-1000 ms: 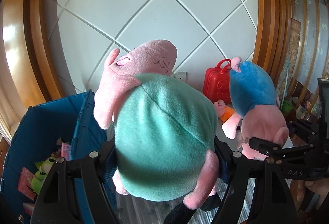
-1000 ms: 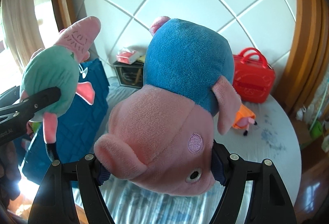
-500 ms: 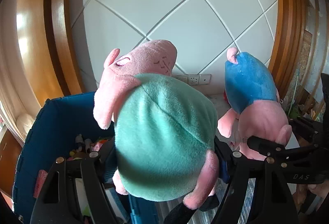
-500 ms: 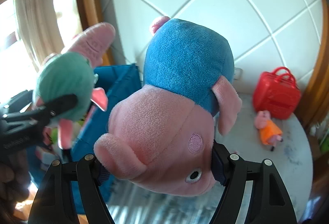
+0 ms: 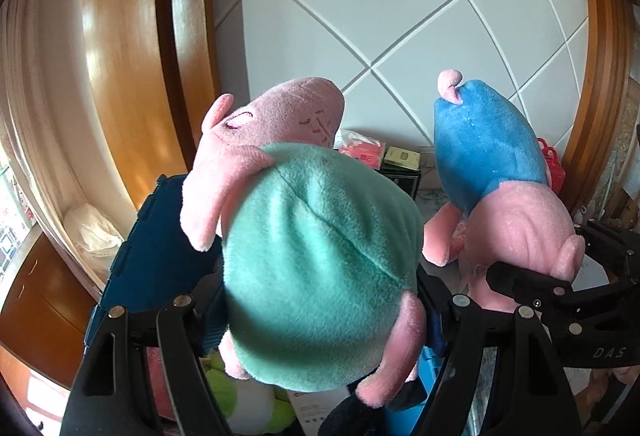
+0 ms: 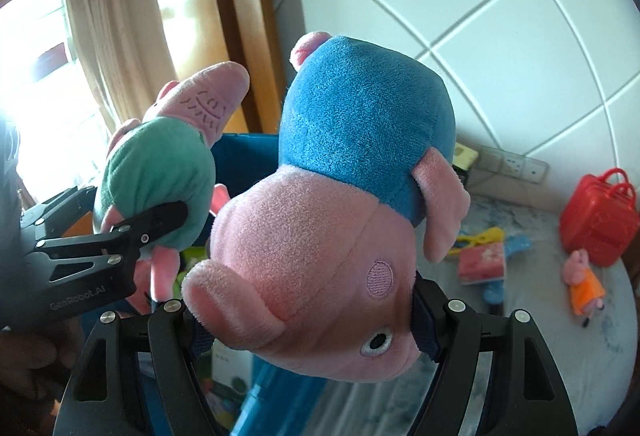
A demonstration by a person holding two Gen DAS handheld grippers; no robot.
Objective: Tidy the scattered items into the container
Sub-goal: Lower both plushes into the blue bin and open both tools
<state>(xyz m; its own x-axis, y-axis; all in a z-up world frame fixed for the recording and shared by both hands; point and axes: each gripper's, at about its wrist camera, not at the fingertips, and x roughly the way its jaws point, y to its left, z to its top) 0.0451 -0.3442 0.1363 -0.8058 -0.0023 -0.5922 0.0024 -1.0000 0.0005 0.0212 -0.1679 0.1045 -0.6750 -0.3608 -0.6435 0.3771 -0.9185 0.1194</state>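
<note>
My left gripper [image 5: 320, 308] is shut on a green-bodied pink pig plush [image 5: 320, 268], held above the open blue bin [image 5: 160, 248]; the plush also shows in the right wrist view [image 6: 156, 180]. My right gripper [image 6: 308, 312] is shut on a blue-bodied pink pig plush [image 6: 340, 220], held head-down beside the bin's edge [image 6: 244, 144]; the plush also shows in the left wrist view [image 5: 500, 196]. A green and white soft toy [image 5: 240, 404] and a box lie inside the bin.
On the grey table lie a small orange-dressed pig plush [image 6: 584, 284], a red toy case [image 6: 600, 220], a pink booklet [image 6: 482, 262], and yellow and blue toys [image 6: 516, 244]. A dark box with a tissue pack [image 5: 360, 148] stands at the wall. A wood pillar is on the left.
Both grippers have swung left with their plush toys, so the green pig now hangs over the bin's inside and the blue pig has come to the bin's edge.
</note>
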